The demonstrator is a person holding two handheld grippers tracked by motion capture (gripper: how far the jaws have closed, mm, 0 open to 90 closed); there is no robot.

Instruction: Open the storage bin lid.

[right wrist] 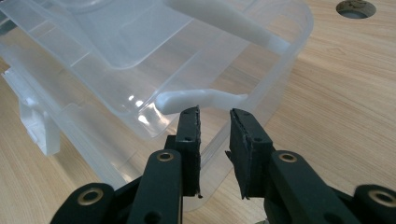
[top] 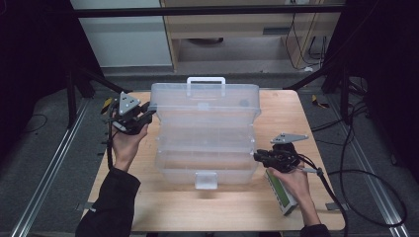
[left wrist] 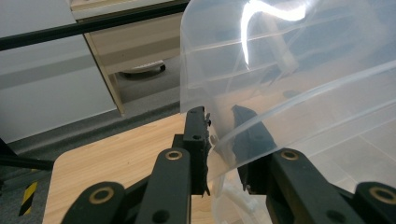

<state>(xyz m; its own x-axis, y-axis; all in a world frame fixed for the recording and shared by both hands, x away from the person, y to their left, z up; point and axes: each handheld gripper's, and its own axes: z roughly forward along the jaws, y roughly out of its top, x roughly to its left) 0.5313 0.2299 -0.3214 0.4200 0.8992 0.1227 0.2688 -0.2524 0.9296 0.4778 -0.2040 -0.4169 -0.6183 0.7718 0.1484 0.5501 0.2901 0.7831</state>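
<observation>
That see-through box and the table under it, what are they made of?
The box looks like clear, glossy plastic: the tabletop shows through its walls and they catch bright glare. Its handle and front latch seem a milkier white plastic. The table looks like pale wood with a matte finish, going by its grain lines, though it could be a veneer.

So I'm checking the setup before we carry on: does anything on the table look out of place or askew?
Nothing looks spilled or broken. The clear plastic tiered storage box stands open at the table's middle. One oddity: a green-and-white flat device lies partly under the person's right hand, angled toward the wooden table's edge.
</observation>
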